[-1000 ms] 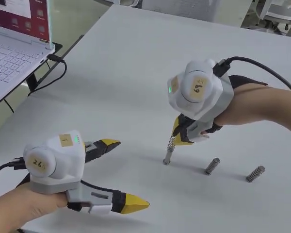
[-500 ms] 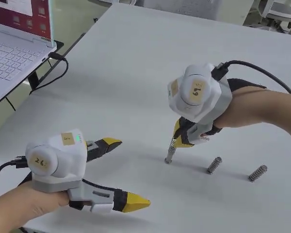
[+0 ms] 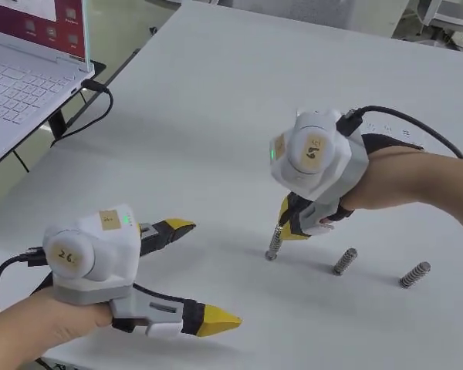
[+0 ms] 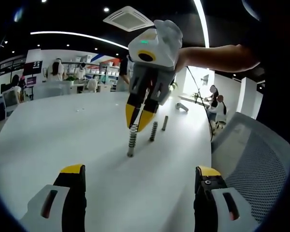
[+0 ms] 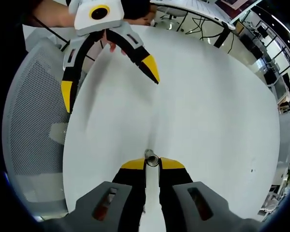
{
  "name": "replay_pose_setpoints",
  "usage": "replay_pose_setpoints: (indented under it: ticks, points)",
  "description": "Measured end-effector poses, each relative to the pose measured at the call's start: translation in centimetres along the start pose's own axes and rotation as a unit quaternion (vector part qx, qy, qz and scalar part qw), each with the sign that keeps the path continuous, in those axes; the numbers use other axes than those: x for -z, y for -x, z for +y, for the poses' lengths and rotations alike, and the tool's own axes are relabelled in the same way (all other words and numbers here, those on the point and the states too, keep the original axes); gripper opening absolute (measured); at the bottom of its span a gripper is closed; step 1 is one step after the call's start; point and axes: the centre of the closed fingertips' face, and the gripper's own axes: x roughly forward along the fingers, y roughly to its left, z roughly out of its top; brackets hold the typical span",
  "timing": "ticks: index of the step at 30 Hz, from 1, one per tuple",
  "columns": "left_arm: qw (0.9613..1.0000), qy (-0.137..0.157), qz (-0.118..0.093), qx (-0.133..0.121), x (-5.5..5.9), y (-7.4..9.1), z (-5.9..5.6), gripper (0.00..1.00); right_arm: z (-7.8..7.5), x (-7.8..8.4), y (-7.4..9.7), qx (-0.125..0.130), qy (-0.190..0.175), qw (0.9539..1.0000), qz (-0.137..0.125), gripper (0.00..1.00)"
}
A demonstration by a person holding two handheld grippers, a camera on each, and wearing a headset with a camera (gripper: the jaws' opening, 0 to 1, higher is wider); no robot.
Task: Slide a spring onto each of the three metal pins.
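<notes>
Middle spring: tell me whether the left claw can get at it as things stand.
Probably not directly: the right claw, shut on the near spring, stands between the open left claw and the middle spring.

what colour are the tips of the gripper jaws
Yellow, with black behind them; clearest on the left gripper in the head view.

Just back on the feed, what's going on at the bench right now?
The right gripper is shut on a spring that stands on the leftmost pin on the white table. A second spring and a third spring stand upright beside it, seemingly already threaded. The left gripper rests open near the table's front edge, holding nothing.
</notes>
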Motion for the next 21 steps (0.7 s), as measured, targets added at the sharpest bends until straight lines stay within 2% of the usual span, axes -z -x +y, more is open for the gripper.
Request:
replay_pose_setpoints:
  ticks: [21]
  points:
    - [1.0000, 0.001, 0.000, 0.000, -0.1, -0.1, 0.0, 0.90, 0.6, 0.5, -1.6, -0.012, -0.019, 0.9997, -0.003, 0.06]
